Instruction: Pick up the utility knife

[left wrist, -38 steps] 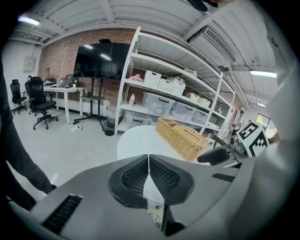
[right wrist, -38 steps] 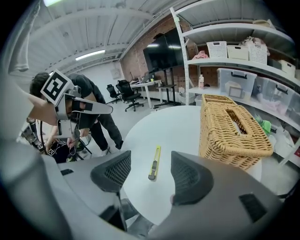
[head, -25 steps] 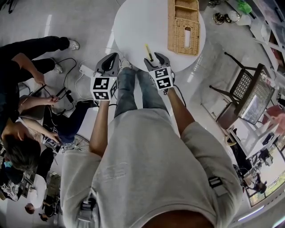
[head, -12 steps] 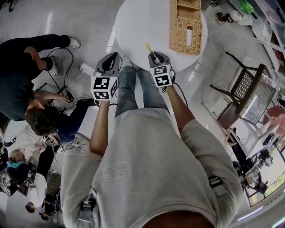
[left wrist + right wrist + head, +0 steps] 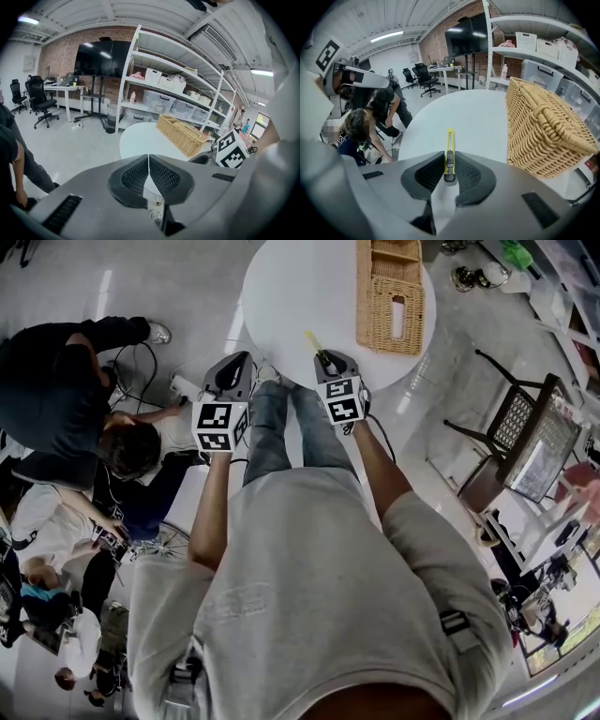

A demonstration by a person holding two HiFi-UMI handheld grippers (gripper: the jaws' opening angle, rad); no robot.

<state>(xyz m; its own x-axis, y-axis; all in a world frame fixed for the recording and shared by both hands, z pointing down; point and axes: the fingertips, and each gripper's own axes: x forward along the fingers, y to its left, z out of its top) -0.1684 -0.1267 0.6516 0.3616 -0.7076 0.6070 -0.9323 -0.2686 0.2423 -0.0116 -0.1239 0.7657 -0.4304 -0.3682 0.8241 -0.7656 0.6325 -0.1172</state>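
A slim yellow utility knife (image 5: 449,149) lies on the round white table (image 5: 473,112), close to its near edge, pointing away from me. My right gripper (image 5: 449,169) has the knife's black rear end between its pads, which touch both sides while the jaws are closing. From the head view the knife (image 5: 312,343) sticks out ahead of the right gripper (image 5: 328,361) over the table (image 5: 291,287). My left gripper (image 5: 228,367) hangs off the table's left edge, above the floor. Its jaws (image 5: 149,161) are shut with nothing between them.
A woven wicker basket (image 5: 392,292) stands on the table's right half, right of the knife, and shows as the basket (image 5: 543,124) near my right gripper. People crouch on the floor at left (image 5: 84,409) among cables. A chair (image 5: 511,427) stands at right.
The right gripper's jaws have closed in around the knife's rear end. Both hands stayed where they were. The people on the floor at left shifted about.
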